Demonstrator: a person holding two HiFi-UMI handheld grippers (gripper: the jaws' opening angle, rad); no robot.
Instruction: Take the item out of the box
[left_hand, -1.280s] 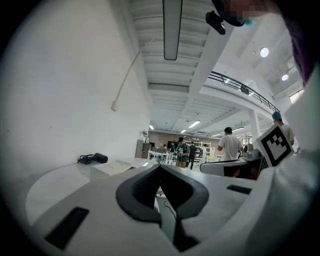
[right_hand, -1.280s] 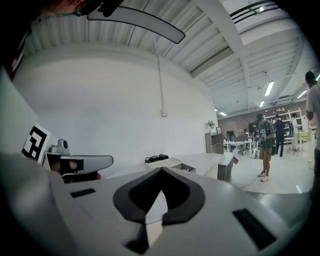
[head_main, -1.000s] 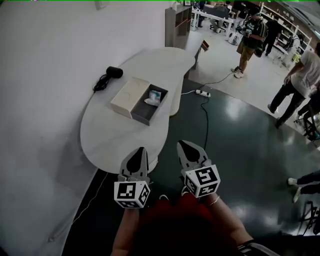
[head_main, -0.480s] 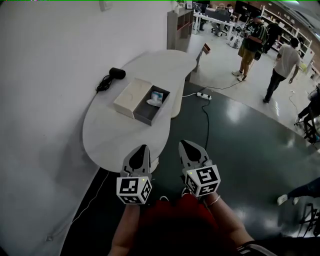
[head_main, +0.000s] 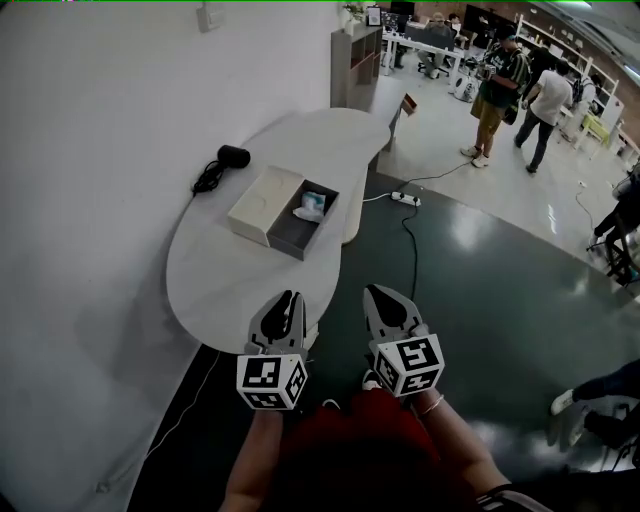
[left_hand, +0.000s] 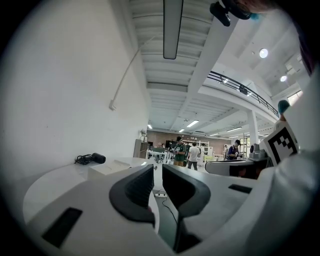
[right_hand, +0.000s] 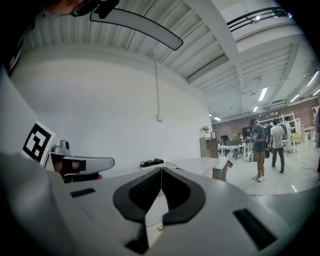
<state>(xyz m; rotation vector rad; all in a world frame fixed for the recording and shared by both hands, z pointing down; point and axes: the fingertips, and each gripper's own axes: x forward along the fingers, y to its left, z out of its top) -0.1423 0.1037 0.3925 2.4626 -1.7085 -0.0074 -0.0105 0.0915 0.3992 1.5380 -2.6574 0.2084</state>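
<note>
No big moves in the last second. Both claws hold side by side just off the near edge of the tabletop, well short of the box. One small change: the left claw has just been opening, and its jaws now stand a thin slit apart with nothing between them. The right claw is closed, jaws meeting, empty. So the reach hasn't begun, and I'd call this the lead-in.

The box sits open in the middle of the tabletop with its pale lid lying right alongside. The item, white with a touch of blue, is inside at the far end. Beyond the box rests a black device with its cord.

The tabletop is white and rounded, set against a white wall. A power strip lies on the glossy dark floor. The people at the far end of the room have shifted about.
</note>
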